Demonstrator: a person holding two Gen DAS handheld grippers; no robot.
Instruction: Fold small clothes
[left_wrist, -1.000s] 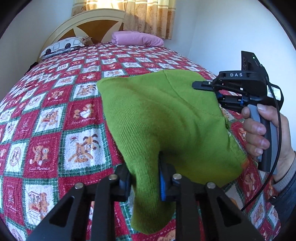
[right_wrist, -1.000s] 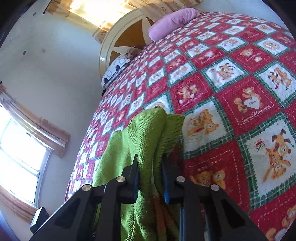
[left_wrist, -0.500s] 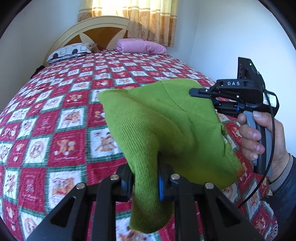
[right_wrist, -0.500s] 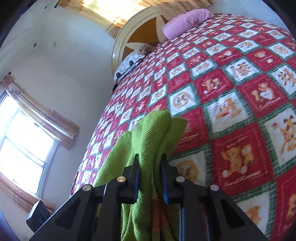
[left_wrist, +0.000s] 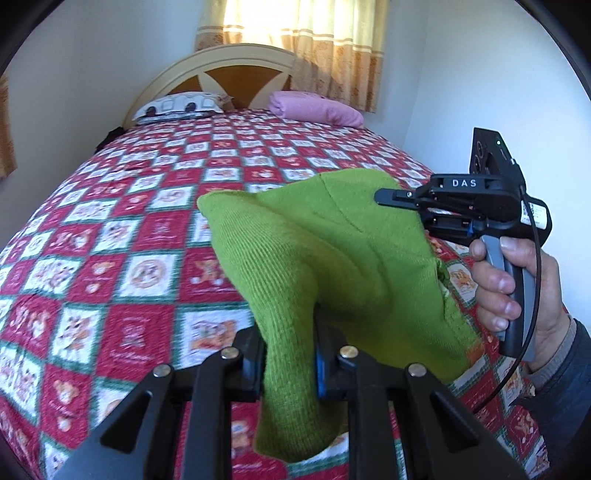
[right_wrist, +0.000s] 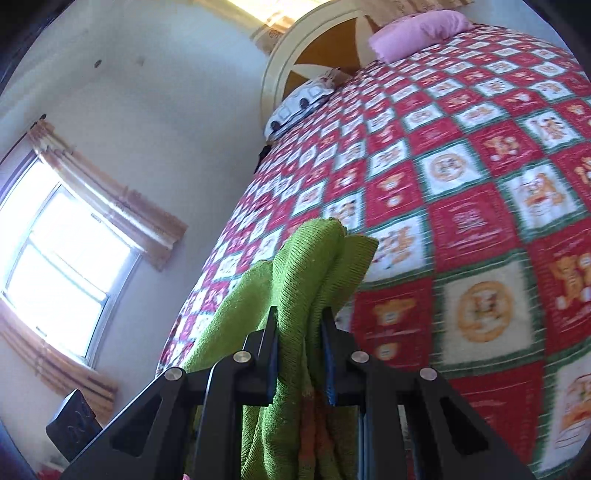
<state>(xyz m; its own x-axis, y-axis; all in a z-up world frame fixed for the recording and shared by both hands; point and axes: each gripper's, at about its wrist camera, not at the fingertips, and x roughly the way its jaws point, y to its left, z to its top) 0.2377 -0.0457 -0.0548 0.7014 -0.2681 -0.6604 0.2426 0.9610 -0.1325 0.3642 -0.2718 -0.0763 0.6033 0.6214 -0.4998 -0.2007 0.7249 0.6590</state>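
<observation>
**Green knit held up over the bed between both grippers**

Starting at the left of the left wrist view, we see the bed spread with a red, white and green patchwork quilt of bear pictures, running back to a cream and brown headboard. A patterned pillow lies at its foot, and a pink pillow sits just to the right of that, under a yellow curtain.

Moving toward the middle, our left gripper has its jaws nearly closed, pinching a fold of the green knit garment. A flap of the cloth hangs below the jaws, and the rest stretches up and to the right, lifted clear of the quilt.

At the right, the right gripper grips the far edge of the garment. A hand in a dark sleeve wraps around its grey handle, and a black cable loops down from it.

In the right wrist view, a bright window with curtains stands at the left. In the middle, the right gripper's jaws are almost closed on a bunched, doubled ridge of the green knit, which sticks up past the fingertips. The quilt fills the right side.
</observation>
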